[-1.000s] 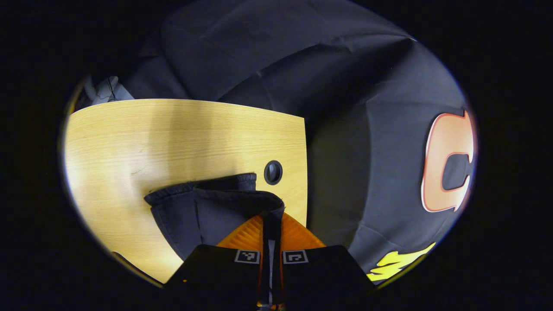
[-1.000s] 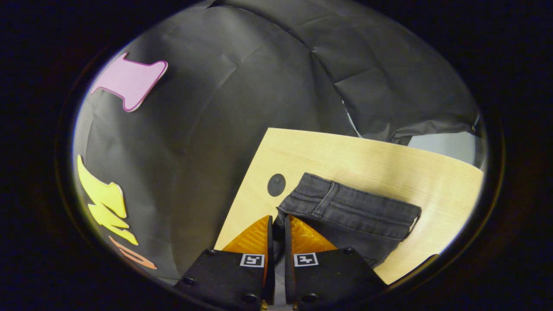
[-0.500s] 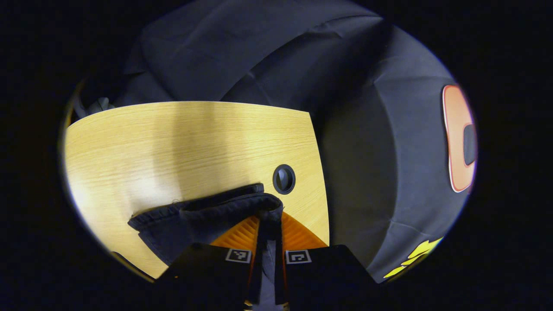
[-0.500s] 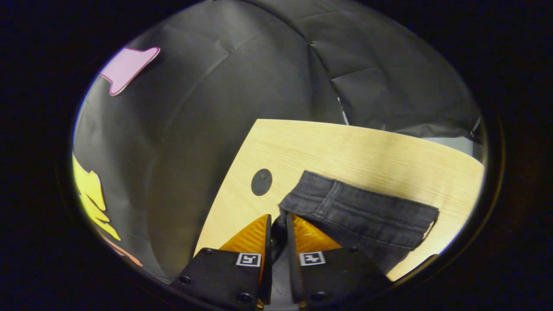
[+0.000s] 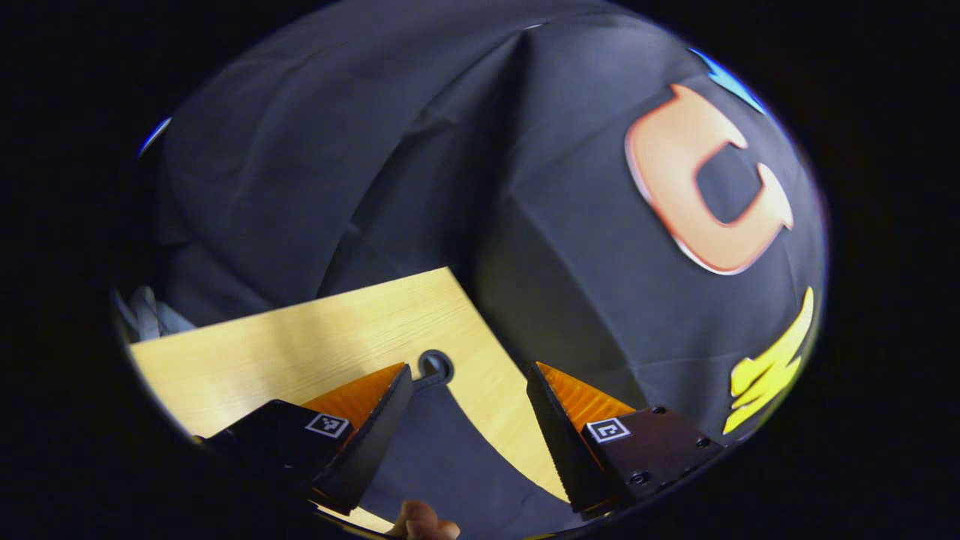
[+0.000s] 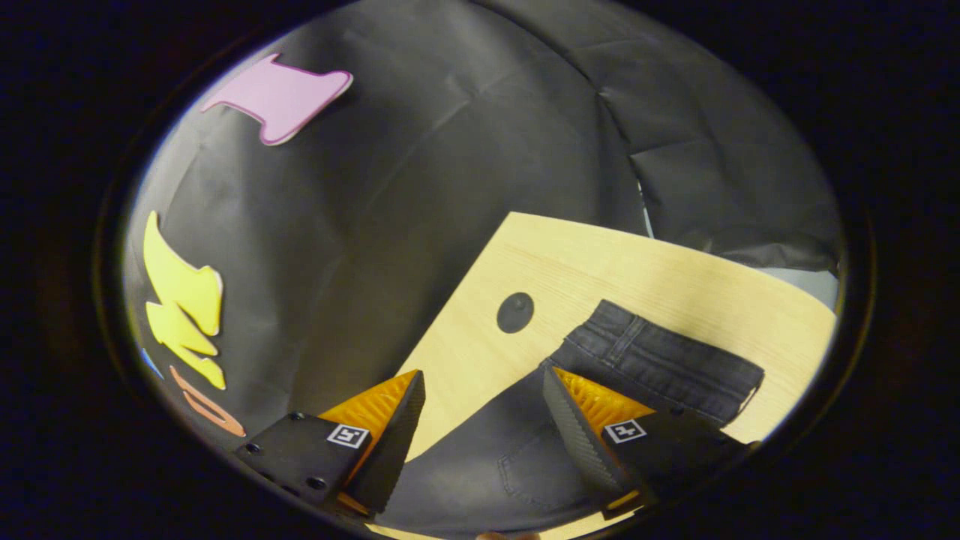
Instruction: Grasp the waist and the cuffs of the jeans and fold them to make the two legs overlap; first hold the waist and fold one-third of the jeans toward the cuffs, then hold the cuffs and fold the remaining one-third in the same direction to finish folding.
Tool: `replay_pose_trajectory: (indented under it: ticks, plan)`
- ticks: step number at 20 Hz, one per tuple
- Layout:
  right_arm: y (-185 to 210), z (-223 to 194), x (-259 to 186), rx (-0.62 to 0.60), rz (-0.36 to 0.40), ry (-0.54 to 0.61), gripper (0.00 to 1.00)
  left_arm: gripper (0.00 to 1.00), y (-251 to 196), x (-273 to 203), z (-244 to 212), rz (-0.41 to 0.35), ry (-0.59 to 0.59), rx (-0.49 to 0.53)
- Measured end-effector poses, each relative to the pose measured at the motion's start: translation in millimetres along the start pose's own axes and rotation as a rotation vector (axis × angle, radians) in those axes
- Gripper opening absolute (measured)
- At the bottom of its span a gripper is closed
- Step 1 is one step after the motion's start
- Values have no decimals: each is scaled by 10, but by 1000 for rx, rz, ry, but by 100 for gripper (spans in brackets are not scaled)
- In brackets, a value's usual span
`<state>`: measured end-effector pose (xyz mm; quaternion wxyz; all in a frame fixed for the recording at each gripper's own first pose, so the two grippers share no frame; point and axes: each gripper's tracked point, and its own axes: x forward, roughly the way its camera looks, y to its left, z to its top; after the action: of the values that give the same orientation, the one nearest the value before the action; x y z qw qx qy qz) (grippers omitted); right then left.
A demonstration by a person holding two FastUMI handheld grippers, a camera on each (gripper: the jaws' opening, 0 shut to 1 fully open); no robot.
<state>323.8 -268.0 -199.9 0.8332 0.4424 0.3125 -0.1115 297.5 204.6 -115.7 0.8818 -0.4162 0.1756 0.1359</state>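
Wooden table (image 6: pixel 600 262); jeans (image 6: pixel 660 364) beneath open right gripper (image 6: pixel 480 390)

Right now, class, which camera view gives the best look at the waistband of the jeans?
The right gripper view: the waistband lies flat on the wooden table, with its seams and belt loop plain. The left gripper view gives just smooth dark denim of the jeans between the open fingers, no waistband detail.

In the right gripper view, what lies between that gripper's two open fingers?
Dark jeans cloth and a wedge of bare wooden table lie between the right gripper's fingers; neither finger presses the cloth.
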Motion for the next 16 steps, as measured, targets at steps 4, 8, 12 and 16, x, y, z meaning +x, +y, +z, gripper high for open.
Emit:
replay_pose_trajectory:
  ticks: [4,8,12,16]
  plan:
    - [-141,61,-553,0,17,-32,98,99,-690,-605,152,-165,-108,151]
    - [-669,110,-1115,54,-51,-51,98,98,-1269,-1177,246,-309,-275,301]
    - [-1185,76,-1383,154,-108,-69,98,98,-1612,-1583,230,-367,-446,618]
    - [-1474,-148,-1438,225,-132,-34,98,87,-1802,-1880,-82,-397,-482,847]
